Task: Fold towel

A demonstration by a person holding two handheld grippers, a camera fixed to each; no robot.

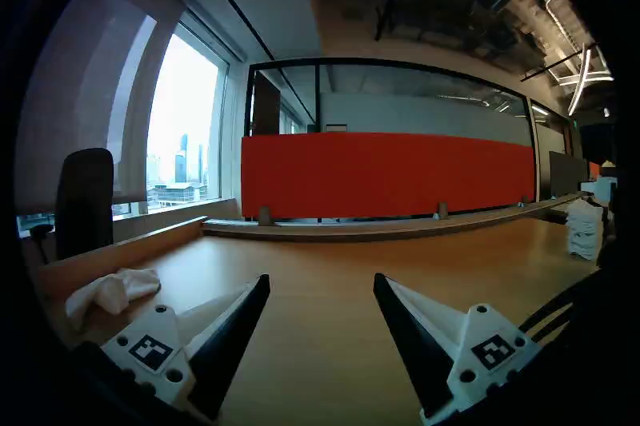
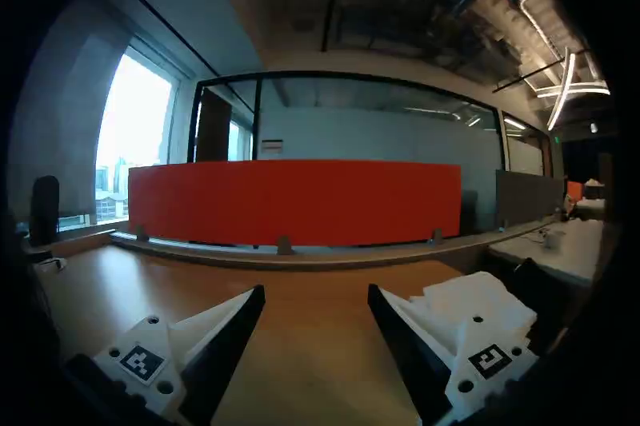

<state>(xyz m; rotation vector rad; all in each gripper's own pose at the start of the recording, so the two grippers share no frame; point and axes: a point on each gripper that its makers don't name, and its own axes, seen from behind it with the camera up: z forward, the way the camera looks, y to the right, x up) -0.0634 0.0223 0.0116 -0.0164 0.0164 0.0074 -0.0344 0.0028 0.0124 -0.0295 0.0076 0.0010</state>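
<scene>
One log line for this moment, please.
left tongs: open, empty | right tongs: open, empty | crumpled white towel: on wooden desk, untouched | stage: pre-grasp

The left white-and-black two-finger gripper point(image 1: 320, 278) and the right white-and-black two-finger gripper point(image 2: 315, 288) hover level, jaws spread wide.

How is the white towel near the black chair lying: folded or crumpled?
Crumpled: the white cloth towel is a rumpled lump on the wooden desk.

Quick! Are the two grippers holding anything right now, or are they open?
Left gripper: open, holding nothing.
Right gripper: open, holding nothing.
</scene>
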